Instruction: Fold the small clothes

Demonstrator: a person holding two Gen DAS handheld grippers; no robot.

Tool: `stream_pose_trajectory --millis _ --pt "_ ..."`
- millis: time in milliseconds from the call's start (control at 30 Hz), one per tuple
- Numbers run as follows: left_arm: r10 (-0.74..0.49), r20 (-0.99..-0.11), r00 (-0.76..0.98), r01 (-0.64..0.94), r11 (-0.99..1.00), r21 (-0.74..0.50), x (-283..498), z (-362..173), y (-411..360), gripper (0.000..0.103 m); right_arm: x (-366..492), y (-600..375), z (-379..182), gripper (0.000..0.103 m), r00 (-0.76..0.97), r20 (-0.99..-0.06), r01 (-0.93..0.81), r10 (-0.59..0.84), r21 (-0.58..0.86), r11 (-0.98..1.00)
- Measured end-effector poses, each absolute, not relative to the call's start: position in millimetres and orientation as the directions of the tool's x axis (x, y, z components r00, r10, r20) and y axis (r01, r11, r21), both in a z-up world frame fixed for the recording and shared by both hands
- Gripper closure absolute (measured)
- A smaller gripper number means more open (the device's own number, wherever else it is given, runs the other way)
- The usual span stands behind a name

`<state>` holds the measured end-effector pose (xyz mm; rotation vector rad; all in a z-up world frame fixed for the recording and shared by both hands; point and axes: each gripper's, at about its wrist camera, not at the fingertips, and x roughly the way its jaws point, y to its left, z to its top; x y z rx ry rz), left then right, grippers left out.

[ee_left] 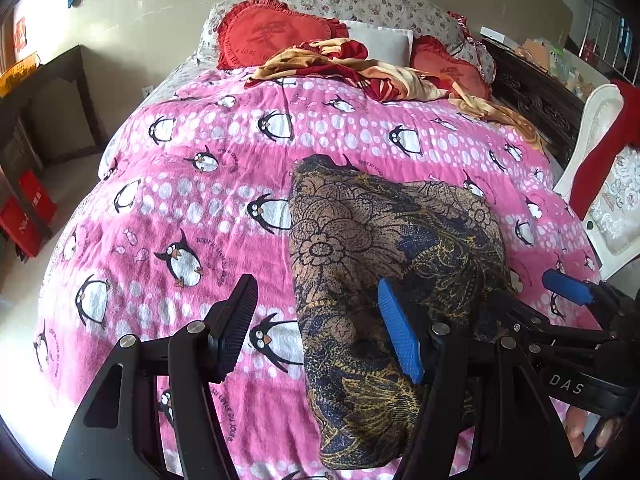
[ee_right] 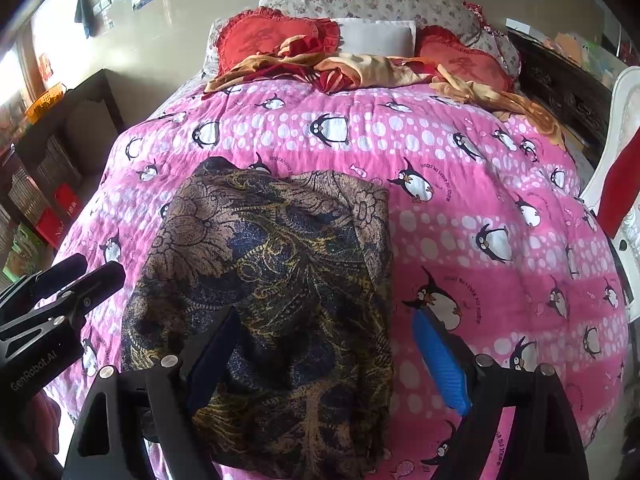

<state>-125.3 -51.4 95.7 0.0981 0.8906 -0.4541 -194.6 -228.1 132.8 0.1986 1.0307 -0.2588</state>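
**Thin patterned cloth, soft and light**

Brown-and-navy floral garment [ee_right: 272,280] lies partly folded on the pink penguin blanket [ee_right: 460,208]. Left gripper [ee_left: 320,328] and right gripper [ee_right: 328,360] hover open, holding nothing. It looks limp and slippery; pinch a near corner or hem.

Brown, navy and gold floral garment [ee_right: 280,272] on pink, white-dotted penguin blanket [ee_right: 460,168].

1. Bright daylight enters from the upper left of both views, blowing out the glossy cream wall [ee_right: 188,20] there.
2. The pink penguin-print fleece blanket [ee_left: 192,200] is evenly lit, with soft shadows.
3. Strong fisheye bending curves the edges, and the corners go dark.
4. The near black gripper frames look slightly soft.
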Motion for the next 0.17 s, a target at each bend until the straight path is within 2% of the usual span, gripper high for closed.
stream_pose_trajectory --millis 167 --pt "-0.341 -0.757 0.558 0.409 0.906 -0.106 -119.8 93.8 -45.5 0.04 -191.7 -229.3 126.0 0.017 0.479 -0.871 0.301 -0.112 0.043 0.953"
